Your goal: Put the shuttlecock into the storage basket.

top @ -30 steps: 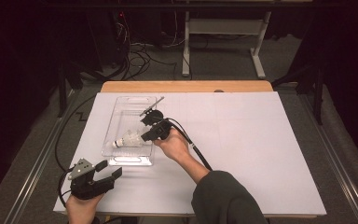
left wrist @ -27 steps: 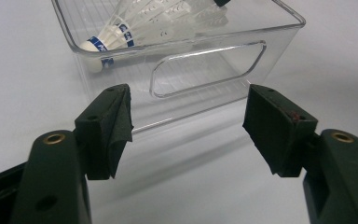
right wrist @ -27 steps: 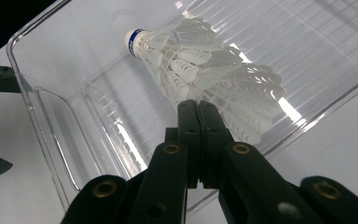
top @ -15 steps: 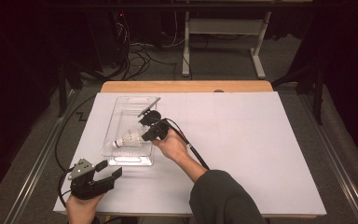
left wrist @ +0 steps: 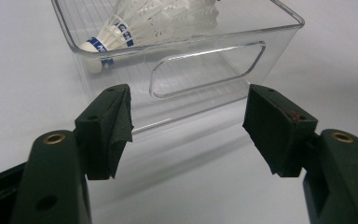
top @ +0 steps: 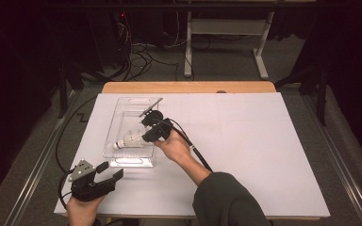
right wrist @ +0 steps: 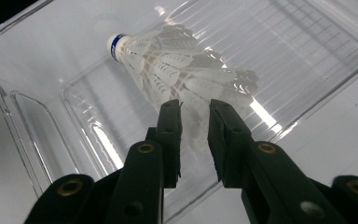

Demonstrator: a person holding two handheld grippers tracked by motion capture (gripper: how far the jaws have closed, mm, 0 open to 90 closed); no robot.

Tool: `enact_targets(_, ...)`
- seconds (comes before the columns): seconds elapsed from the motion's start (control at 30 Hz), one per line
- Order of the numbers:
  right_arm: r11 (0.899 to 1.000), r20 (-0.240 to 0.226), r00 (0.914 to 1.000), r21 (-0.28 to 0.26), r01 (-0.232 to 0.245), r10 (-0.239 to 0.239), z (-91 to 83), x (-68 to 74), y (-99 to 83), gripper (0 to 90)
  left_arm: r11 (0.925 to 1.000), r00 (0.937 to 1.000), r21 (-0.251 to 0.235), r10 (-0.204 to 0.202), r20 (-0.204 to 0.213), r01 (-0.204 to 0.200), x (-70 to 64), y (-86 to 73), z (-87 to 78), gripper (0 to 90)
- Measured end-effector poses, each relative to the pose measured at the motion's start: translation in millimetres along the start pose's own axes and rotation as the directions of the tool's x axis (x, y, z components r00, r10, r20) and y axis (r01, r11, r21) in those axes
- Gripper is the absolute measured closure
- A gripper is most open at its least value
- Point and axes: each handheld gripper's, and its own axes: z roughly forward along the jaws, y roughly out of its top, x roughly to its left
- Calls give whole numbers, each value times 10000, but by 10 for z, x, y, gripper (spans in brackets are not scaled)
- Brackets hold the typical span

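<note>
Over the clear bin (top: 131, 134), in the high view, the right tongs (top: 147, 136) hold a white shuttlecock (top: 129, 139) by its feather skirt; its long axis runs away from those tongs toward the bin's near-left end, cork tip leading, the feathers toward the tongs. The left tongs (top: 108, 170) rest apart on the table (top: 264, 155), just short of the bin's near end wall, jaws spread and holding nothing. In the left gripper view, the left tongs (left wrist: 189, 126) face the bin (left wrist: 242, 60) wall with its handle cut-out straight ahead; the shuttlecock (left wrist: 144, 23) lies beyond and above, cork toward the left. In the right gripper view, the right tongs (right wrist: 195, 135) are nearly closed on the skirt's rim; the shuttlecock (right wrist: 177, 70) extends forward and up-left over the bin (right wrist: 307, 51) floor. Judgement: the right tongs are the nearer, and the release turns on them.
</note>
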Motion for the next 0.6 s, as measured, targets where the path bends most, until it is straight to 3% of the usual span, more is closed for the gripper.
enact_targets(0.2, 9992, -80, 9999, -384, -122, 119, -62, -22, -26, 675, 10000, 10000, 1, -20, 11, 20, -1, 0, 2, 330)
enact_targets(0.6, 9936, -57, 9999, -1122, -126, 120, -197, -86, -102, 645, 10000, 10000, 4, -13, 4, 13, -1, 1, 2, 330)
